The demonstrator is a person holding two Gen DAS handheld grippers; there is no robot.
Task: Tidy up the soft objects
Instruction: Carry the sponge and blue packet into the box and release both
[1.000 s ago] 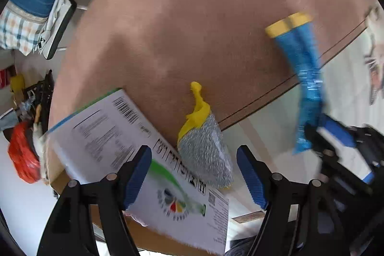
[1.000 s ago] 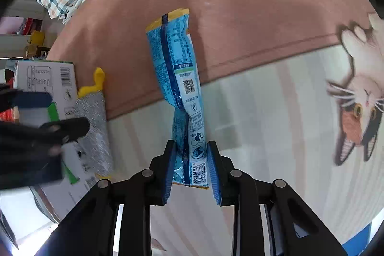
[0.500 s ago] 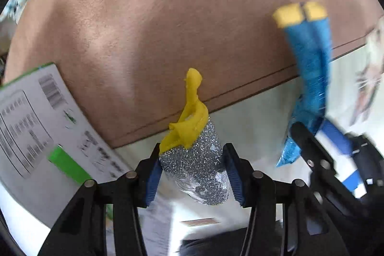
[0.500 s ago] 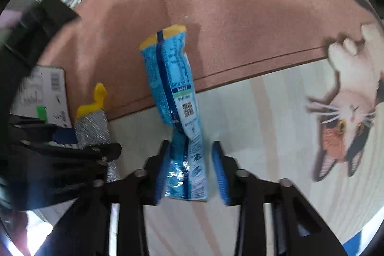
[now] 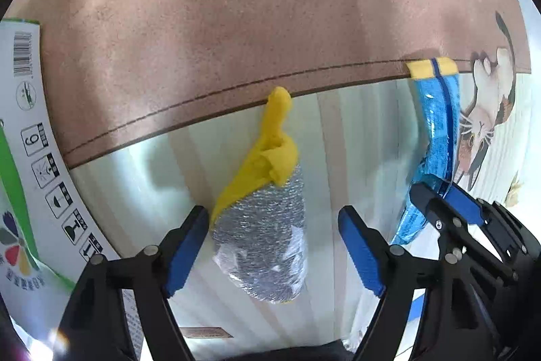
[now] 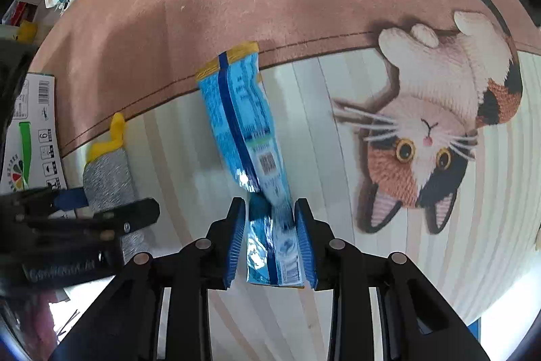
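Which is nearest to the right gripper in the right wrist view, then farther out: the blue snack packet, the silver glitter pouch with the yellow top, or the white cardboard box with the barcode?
1. Blue snack packet: between the fingers of the right gripper.
2. Silver glitter pouch with the yellow top: to the left on the mat.
3. White cardboard box with the barcode: far left edge.

In the left wrist view the sponge point(image 5: 260, 225) lies at centre on the rug point(image 5: 236, 5), between the fingers of the left hand-held gripper point(image 5: 274, 254), touching neither. The box point(image 5: 23, 175) sits at the left edge. The packet point(image 5: 436, 131) lies at right, its lower end in the right hand-held gripper point(image 6: 270, 246). The cat picture point(image 6: 439, 137) is right of the packet.
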